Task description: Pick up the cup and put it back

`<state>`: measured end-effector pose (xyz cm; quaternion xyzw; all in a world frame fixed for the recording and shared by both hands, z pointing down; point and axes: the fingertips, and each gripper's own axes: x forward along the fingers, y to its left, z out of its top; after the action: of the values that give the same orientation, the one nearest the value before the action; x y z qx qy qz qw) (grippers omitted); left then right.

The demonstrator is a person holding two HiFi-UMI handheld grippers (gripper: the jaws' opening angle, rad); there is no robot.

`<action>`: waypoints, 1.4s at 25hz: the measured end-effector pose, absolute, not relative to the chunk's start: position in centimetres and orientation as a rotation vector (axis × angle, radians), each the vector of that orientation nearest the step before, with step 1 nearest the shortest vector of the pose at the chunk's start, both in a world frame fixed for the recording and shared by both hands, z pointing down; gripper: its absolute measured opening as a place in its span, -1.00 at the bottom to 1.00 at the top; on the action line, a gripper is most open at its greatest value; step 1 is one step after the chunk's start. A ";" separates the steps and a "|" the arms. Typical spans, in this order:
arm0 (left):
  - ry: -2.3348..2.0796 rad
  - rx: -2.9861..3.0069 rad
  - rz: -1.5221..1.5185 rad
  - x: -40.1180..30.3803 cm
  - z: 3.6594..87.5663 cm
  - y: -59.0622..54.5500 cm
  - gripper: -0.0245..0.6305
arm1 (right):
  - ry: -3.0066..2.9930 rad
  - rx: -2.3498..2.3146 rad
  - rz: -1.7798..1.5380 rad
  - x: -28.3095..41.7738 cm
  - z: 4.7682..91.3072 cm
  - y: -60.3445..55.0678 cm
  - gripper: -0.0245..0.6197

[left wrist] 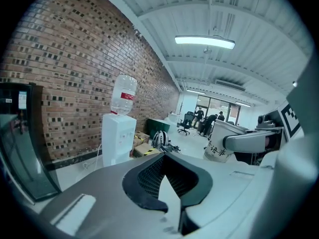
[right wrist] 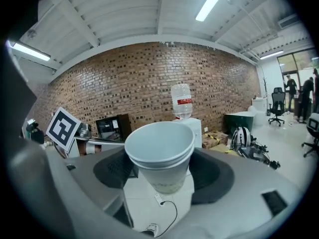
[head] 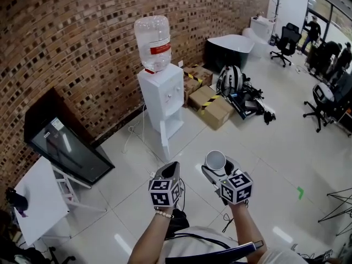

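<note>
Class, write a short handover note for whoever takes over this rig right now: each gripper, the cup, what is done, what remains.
Left gripper: shut, nothing in it.
Right gripper: shut on the cup, held upright in the air above the floor, short of the water dispenser.
Done: the cup is picked up.
Left: put it back. Where it belongs is not evident in these views, so confirm the spot before releasing.

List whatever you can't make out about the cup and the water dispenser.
Water dispenser taps: mostly behind the cup in the right gripper view; too small in the head view.
Cup's print: blurred, partly behind the right gripper in the left gripper view.
One cup or two nested: unclear.
</note>
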<state>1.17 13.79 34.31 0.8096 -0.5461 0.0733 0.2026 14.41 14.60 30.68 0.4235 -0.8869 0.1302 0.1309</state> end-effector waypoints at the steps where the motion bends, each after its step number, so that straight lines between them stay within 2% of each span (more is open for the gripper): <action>1: -1.520 2.265 0.204 1.2 34.2 13.5 -0.91 | -2.577 1.229 0.373 14.4 30.6 14.4 0.16; 18: -1.516 2.274 0.191 1.2 34.0 7.4 -0.91 | -2.574 1.224 0.405 14.1 31.3 9.2 0.13; 27: -1.515 2.230 0.261 -1.2 36.6 2.7 -0.91 | -2.524 1.319 0.429 13.8 32.8 3.5 0.12; 35: -1.491 2.230 0.303 -5.0 38.7 -2.3 -0.91 | -2.509 1.372 0.424 10.6 35.4 -3.0 0.12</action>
<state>-4.95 -2.30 38.70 0.8060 -0.5389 0.1094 0.2191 10.56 -2.97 35.43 0.4709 -0.8611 0.1454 0.1250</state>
